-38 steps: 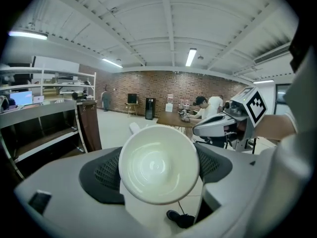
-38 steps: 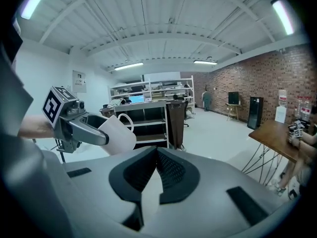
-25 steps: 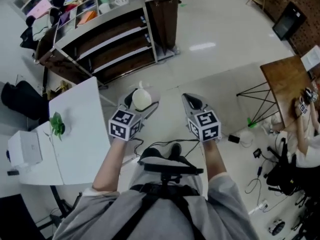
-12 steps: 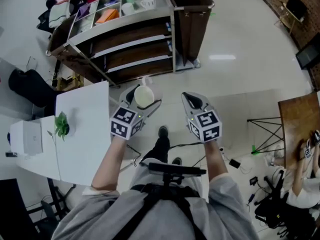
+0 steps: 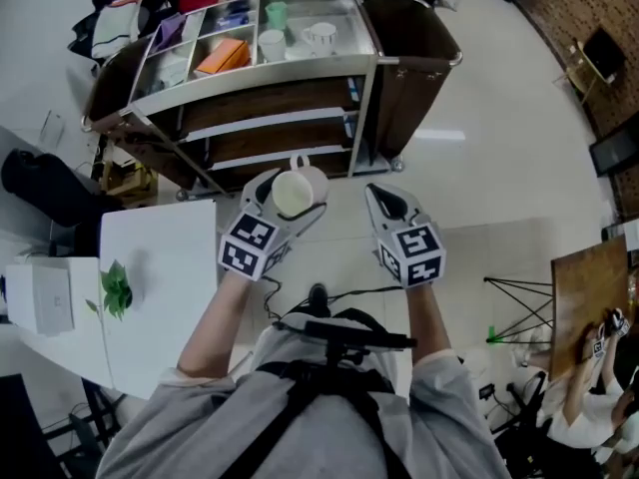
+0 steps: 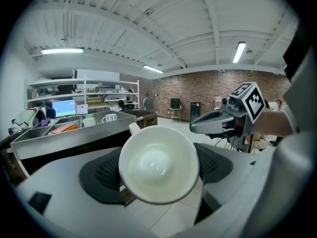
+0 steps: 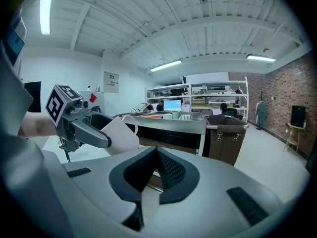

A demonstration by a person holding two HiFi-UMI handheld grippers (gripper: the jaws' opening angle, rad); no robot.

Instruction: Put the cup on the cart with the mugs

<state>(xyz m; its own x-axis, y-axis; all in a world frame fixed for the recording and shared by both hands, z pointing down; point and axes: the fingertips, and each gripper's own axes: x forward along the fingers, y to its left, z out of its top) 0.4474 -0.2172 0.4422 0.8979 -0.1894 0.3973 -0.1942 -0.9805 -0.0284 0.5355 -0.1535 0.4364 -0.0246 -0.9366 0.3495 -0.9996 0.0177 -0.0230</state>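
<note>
A white cup (image 5: 297, 192) lies on its side between the pads of my left gripper (image 5: 290, 194), which is shut on it, with the handle pointing toward the cart. In the left gripper view the cup's (image 6: 158, 163) mouth faces the camera and fills the space between the jaws. The steel cart (image 5: 258, 78) stands just ahead. On its top tray are a white mug (image 5: 320, 36), a white cup (image 5: 272, 44) and a green cup (image 5: 277, 14). My right gripper (image 5: 385, 201) hangs beside the left one, its jaws together and holding nothing (image 7: 157, 153).
A brown bin (image 5: 414, 58) hangs on the cart's right end. A white table (image 5: 160, 277) with a small plant (image 5: 117, 289) and a white box (image 5: 50, 297) stands at my left. A person sits at a wooden table (image 5: 584, 287) at far right.
The cart has come nearer and now sits straight ahead of both grippers. The white table has slid back to my left. The cup stays held in the left gripper.
</note>
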